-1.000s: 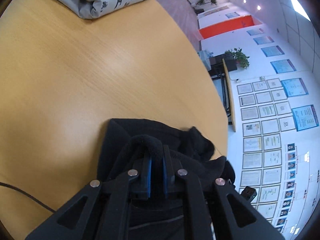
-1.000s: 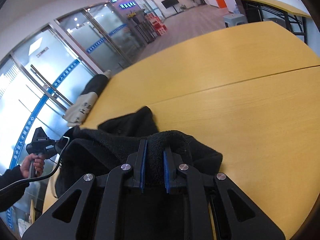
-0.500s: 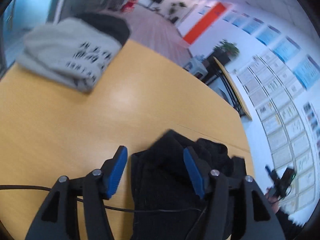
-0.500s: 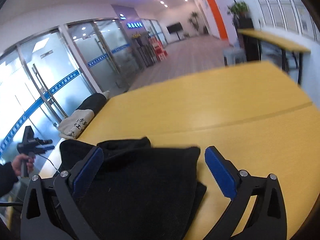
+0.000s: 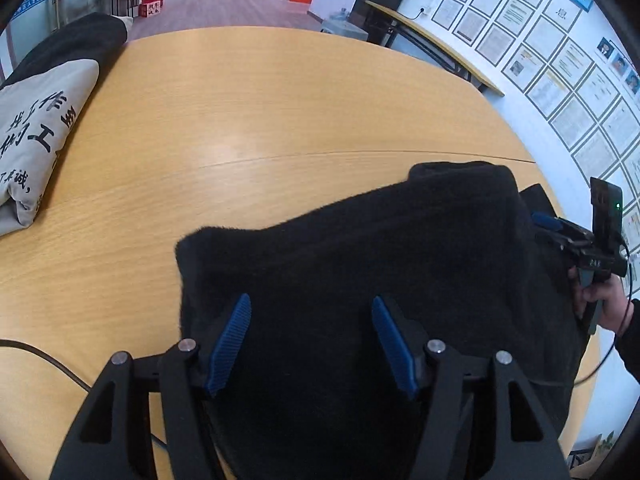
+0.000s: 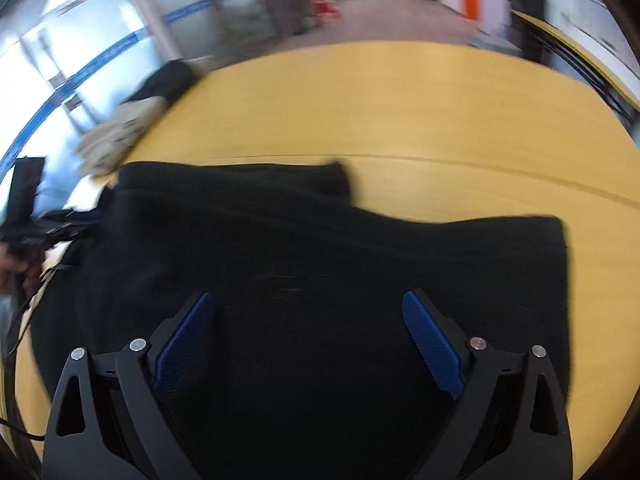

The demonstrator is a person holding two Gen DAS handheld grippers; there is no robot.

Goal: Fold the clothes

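Left wrist view shows your left gripper spread wide, holding nothing, over the black fleece garment on the wooden table; soft and limp, so pinch its near edge.

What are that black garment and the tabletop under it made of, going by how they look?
The black garment looks like fleece or some similar soft knit: matte, with a fuzzy nap along its edges. The table looks like light wood or wood-grain laminate, with fine grain lines and a soft sheen; which one cannot be told.
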